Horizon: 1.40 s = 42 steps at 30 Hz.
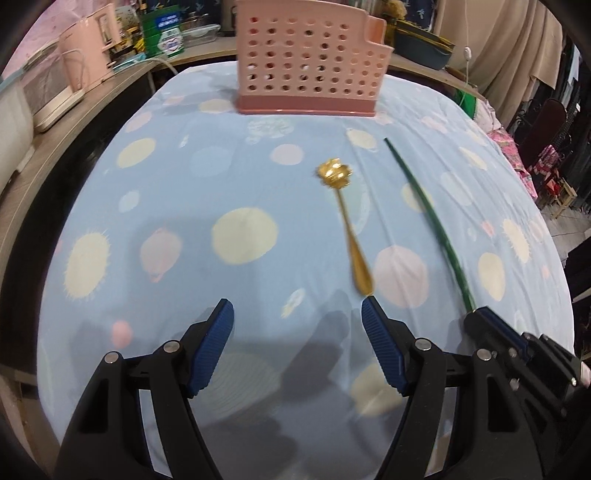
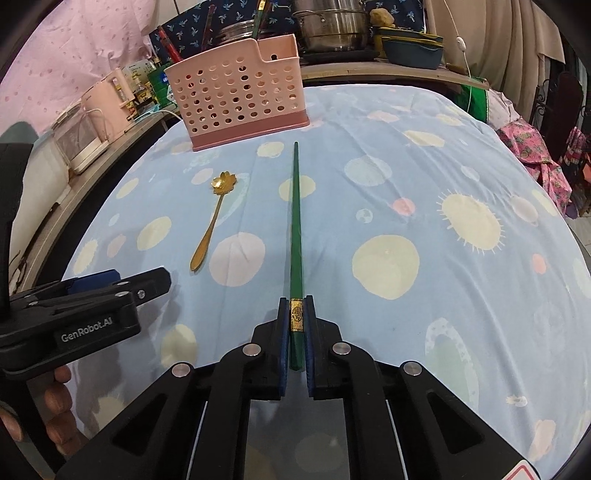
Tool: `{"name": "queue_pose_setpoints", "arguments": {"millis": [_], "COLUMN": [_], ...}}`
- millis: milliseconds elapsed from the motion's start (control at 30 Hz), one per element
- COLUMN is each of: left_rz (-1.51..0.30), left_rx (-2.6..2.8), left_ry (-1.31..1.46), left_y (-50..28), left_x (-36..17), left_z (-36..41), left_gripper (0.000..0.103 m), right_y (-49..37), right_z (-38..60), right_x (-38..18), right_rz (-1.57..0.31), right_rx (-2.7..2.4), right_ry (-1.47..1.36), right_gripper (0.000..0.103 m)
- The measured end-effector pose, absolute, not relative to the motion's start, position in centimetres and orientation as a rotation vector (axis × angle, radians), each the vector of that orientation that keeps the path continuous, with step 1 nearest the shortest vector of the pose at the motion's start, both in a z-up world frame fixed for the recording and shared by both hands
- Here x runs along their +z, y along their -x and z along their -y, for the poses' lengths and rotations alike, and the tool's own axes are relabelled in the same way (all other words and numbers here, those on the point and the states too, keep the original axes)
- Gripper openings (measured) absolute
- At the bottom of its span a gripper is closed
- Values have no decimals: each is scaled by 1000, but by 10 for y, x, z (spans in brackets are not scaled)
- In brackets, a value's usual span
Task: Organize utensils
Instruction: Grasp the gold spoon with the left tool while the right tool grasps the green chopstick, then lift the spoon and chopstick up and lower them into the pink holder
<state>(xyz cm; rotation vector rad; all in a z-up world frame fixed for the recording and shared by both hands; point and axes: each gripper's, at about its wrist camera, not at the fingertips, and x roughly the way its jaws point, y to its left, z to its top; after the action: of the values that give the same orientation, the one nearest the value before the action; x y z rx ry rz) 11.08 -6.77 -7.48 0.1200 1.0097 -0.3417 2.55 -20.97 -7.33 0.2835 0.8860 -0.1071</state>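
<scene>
The bench [image 2: 461, 155] was covered with a pale blue cloth [image 1: 207, 192] printed with cream, pink and white dots and spiky suns. Along its far edge ran a wooden counter [image 2: 399, 72] crowded with steel pots [image 2: 332, 22], a dark blue dish [image 2: 412, 50] and a pink appliance [image 1: 88, 55]; a beige curtain [image 2: 491, 33] hung at the right, and pink patterned fabric [image 2: 532, 147] lay off the bench's right edge.

Near the far edge of the bench stood a pink perforated utensil holder [image 2: 240, 96] on a darker pink base, upright, with a few utensil handles showing above its rim.

On the cloth, in front of the holder and well apart from it, lay a gold spoon [image 2: 210, 221] with a flower-shaped bowl, the bowl toward the holder and the handle toward the near edge.

The right tongs [image 2: 296, 314] were clamped narrow on a green chopstick [image 2: 295, 221], both blue pads pressing its thick end at the gold band. The chopstick ran straight ahead toward the holder, its thin tip short of the base. Whether its length rested on the cloth or hung just above it could not be told.

The left tongs [image 1: 297, 314] stood wide apart over the cloth with nothing between the pads. The spoon's handle tip lay just beyond the right-hand pad; whether they touched could not be told. A person's fingers [image 2: 59, 402] showed under the left tongs at the near left.
</scene>
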Motion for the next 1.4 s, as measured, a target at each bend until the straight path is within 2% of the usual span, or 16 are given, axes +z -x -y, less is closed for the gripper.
{"name": "queue_pose_setpoints", "arguments": {"millis": [100,200,267,367,433,500,767,1200,1267,1333,1400], "left_rz": [-1013,-1025,-1013,-1002,-999,-1005,-997,-889,-872,-854,-843], "left_rx": [-360,-367,-361,-370,-381,-397,-411,-400,-401,-402,-399], "left_ry": [-122,-129,-143,-155,-151,-144,-112,-33,-26,-17,-13], "left_y": [-118,-123,-122,-119,-118,-118,-110,-103,-103,-104,-107], "left_x": [-77,-83,-83,-83,-82,-82,-72,-14,-5,4,12], "left_z": [81,90,93,95,95,94,84,57,55,53,51], "left_gripper": [67,57,56,40,22,11,11,10,9,1,1], "right_y": [-26,-27,-28,-28,-28,-29,-26,-19,-18,-19,-20], "right_z": [211,213,214,215,216,216,214,207,208,209,211], "right_x": [-72,-72,-73,-74,-75,-76,-71,-35,-27,-18,-10], "right_rz": [-882,-883,-884,-886,-889,-891,-880,-801,-782,-768,-753], "right_rx": [-103,-97,-94,-92,-90,-89,-85,-43,-33,-26,-19], "right_ry": [-288,-298,-302,-308,-313,-315,-310,-322,-334,-345,-362], "right_gripper": [7,7,7,7,7,7,7,7,7,7,7]}}
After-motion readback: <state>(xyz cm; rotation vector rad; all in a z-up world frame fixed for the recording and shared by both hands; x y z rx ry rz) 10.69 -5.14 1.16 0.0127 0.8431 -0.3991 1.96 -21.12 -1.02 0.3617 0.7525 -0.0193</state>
